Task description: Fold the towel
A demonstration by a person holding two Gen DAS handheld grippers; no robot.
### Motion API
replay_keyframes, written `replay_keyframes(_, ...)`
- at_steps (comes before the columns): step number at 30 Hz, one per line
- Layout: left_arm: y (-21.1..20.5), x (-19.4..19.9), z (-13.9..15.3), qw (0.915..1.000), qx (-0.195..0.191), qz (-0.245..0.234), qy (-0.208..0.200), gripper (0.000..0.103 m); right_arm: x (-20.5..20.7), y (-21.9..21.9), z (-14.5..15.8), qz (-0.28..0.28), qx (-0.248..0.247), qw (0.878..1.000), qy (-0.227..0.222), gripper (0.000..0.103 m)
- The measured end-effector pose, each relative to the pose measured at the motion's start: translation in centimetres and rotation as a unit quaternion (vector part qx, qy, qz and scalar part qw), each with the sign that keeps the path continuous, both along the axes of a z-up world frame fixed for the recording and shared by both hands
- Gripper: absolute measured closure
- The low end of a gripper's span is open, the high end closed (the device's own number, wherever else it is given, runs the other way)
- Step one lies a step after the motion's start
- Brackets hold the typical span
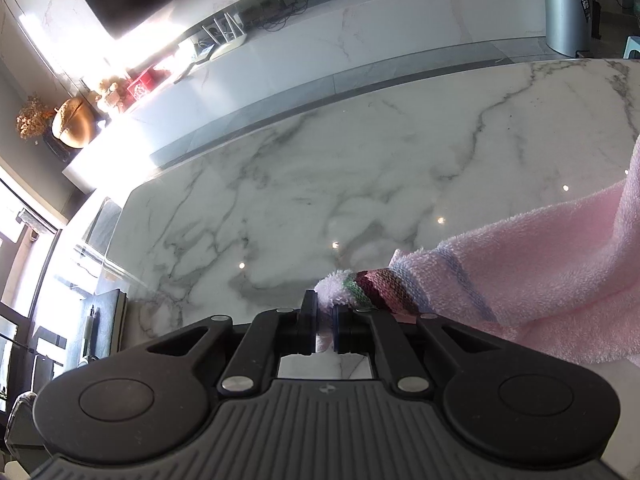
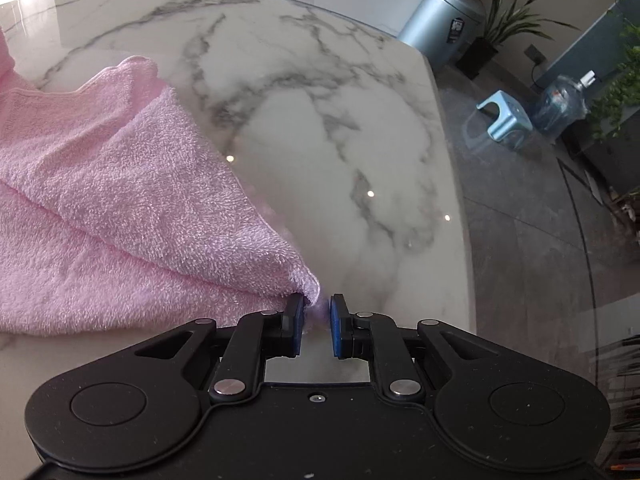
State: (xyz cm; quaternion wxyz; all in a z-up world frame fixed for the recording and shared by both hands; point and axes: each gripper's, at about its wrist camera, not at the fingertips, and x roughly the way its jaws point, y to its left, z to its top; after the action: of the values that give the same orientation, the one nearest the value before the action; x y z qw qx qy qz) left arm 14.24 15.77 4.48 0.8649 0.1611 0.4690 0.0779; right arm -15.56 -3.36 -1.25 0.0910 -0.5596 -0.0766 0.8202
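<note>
Left gripper (image 1: 324, 316): jaws pressed nearly together, pinching the striped, fringed corner of the pink towel (image 1: 520, 280). Right gripper (image 2: 316, 312): narrow gap between the blue pads (image 2: 338, 330), a plain towel corner pinched at their tips. Towel drapes between the two over the marble table (image 2: 320, 120), lower folds resting on it.

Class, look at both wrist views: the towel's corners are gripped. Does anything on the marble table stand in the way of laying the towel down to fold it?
Nothing visible does. The left gripper and right gripper each pinch a corner of the pink towel, and the marble table ahead shows only bare surface with light reflections.
</note>
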Motion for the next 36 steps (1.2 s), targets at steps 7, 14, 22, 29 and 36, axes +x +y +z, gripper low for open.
replay_keyframes(7,-0.6,0.3,-0.5,0.9998,0.017,-0.003,0.013,0.078,0.2,0.4,0.3,-0.004,-0.001,1.0,-0.004,0.081)
replay_keyframes(14,-0.6,-0.9,0.9,0.9994,0.028,-0.018,-0.002,0.071,1.2,1.4,2.2,-0.021,-0.002,1.0,0.013,0.071)
replay_keyframes(22,-4.4,-2.8,0.7,0.9928,-0.007,-0.119,0.007,0.062,1.1,-0.7,4.2,0.009,-0.045,0.998,0.032,0.071)
replay_keyframes(29,-6.8,-1.4,-1.8,0.9898,-0.012,-0.139,0.032,0.061,-0.7,-2.8,5.8,0.048,-0.067,0.996,0.047,0.061)
replay_keyframes(36,-7.3,-0.6,-2.7,0.9846,-0.038,-0.164,0.046,0.06,-3.9,-4.8,5.1,0.078,-0.061,0.994,0.041,0.061)
